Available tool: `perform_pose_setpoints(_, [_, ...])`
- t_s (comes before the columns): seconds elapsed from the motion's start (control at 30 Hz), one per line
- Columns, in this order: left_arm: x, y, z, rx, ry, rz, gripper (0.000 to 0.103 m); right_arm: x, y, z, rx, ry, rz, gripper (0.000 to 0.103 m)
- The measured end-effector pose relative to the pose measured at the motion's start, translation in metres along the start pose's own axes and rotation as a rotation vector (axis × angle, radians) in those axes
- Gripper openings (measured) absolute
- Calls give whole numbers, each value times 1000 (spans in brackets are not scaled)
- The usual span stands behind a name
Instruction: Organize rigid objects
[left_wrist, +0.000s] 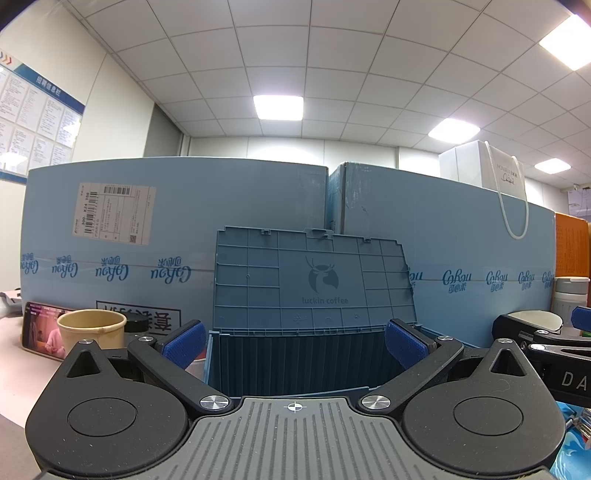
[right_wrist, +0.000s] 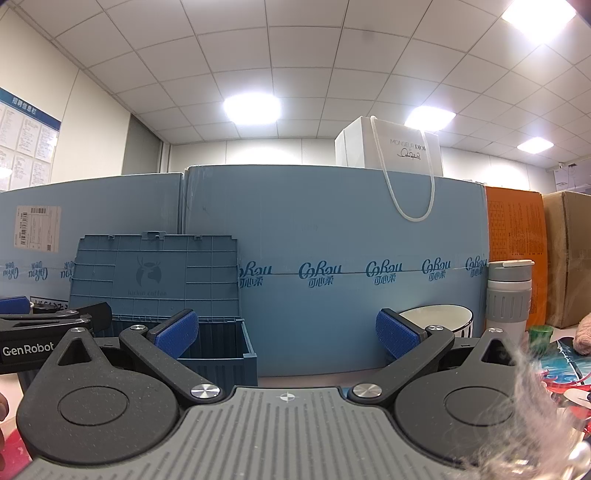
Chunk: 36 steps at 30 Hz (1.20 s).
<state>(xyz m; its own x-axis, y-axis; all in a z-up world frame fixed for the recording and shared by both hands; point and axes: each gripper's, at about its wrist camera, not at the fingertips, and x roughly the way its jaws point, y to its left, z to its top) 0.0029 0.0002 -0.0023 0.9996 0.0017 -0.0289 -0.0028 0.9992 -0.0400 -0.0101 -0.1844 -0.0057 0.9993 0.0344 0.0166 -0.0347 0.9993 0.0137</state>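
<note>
Smooth blue cardboard cartons wall the far side of the surface. Before them sits a ribbed blue plastic crate, its gridded lid upright, straight ahead of the left gripper. To the right, the right gripper faces a round white bowl; both jaws are spread wide, empty.

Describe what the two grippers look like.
Both match: the left gripper and right gripper have black linkage arms with silver screws, round black hubs, a ribbed grey centre plate with a crosshair mark and blue textured pads. White GenRobot lettering runs along the left gripper's side.
</note>
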Motion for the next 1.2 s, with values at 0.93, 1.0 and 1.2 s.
perform_pose_setpoints(0.93, [0,0,0,0,1,0,103,1,1,0,1,8,0,103])
perform_pose_setpoints(1.0, [0,0,0,0,2,0,103,1,1,0,0,8,0,103])
perform_pose_setpoints(1.2, [1,0,0,1,2,2,103,2,1,-1,-2,13,-1,103])
